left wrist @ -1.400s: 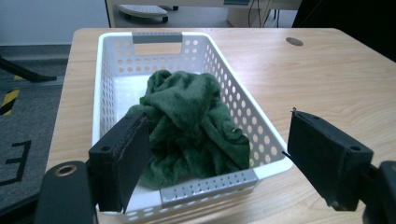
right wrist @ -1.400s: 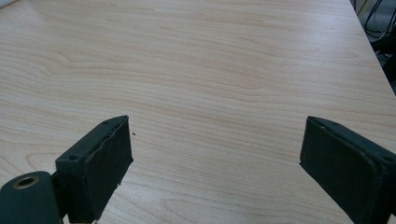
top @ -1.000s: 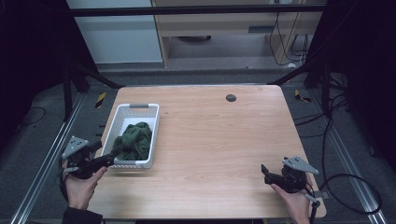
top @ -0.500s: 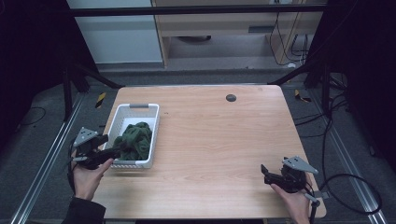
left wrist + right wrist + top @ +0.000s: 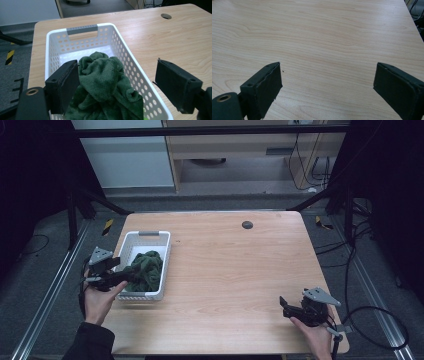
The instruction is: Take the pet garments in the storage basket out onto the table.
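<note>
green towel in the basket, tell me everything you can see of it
The green towel is dark green and plush, fleecy-looking cloth, crumpled into a loose heap with folds. It lies in the near half of the white perforated basket, rising above the rim. The left gripper stands open around it, one jaw beside the cloth on the left; whether it touches cannot be told.
</note>
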